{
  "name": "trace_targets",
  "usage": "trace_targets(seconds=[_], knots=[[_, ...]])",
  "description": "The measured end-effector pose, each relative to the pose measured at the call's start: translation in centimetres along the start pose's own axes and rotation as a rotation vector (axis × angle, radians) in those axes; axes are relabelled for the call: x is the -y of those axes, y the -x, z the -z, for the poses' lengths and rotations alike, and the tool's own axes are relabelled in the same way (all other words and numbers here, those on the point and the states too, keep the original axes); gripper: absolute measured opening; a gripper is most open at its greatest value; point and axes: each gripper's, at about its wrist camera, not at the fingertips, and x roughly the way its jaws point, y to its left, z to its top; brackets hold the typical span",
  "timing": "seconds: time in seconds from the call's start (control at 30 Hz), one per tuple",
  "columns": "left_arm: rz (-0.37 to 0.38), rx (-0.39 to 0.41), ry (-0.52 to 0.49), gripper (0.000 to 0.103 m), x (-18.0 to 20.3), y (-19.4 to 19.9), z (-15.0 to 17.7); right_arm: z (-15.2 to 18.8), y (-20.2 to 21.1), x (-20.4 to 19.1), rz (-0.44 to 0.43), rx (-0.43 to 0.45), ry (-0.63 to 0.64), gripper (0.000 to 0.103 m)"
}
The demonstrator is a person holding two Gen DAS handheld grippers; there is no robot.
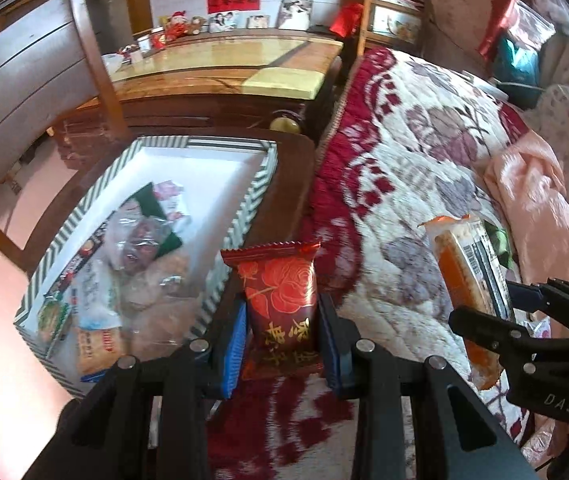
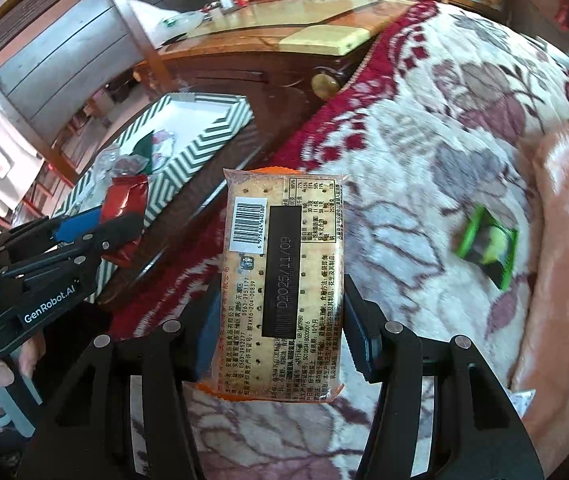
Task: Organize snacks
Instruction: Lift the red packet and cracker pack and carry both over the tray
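Snacks: left gripper [image 1: 280,332] clamps red rose packet [image 1: 280,300] above table edge [image 1: 284,184], beside striped box [image 1: 240,220]. Right gripper [image 2: 280,320] clamps cracker pack [image 2: 282,280] over floral blanket [image 2: 424,152]. Green packet [image 2: 488,240] on blanket, blurred. Box contents partly hidden.

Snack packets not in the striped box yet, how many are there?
3: the red packet in the left gripper, the cracker pack in the right gripper, a green packet on the blanket. More may be hidden.
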Motion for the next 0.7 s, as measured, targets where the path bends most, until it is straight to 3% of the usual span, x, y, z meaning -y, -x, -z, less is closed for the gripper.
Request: trace_targets(seconds=[0.7], knots=[[-0.063,-0.012,0.155,0.036,-8.6,-0.9,0.2,-4.5,-4.5,-9.9,-0.067,-0.066,0.182,0.054]])
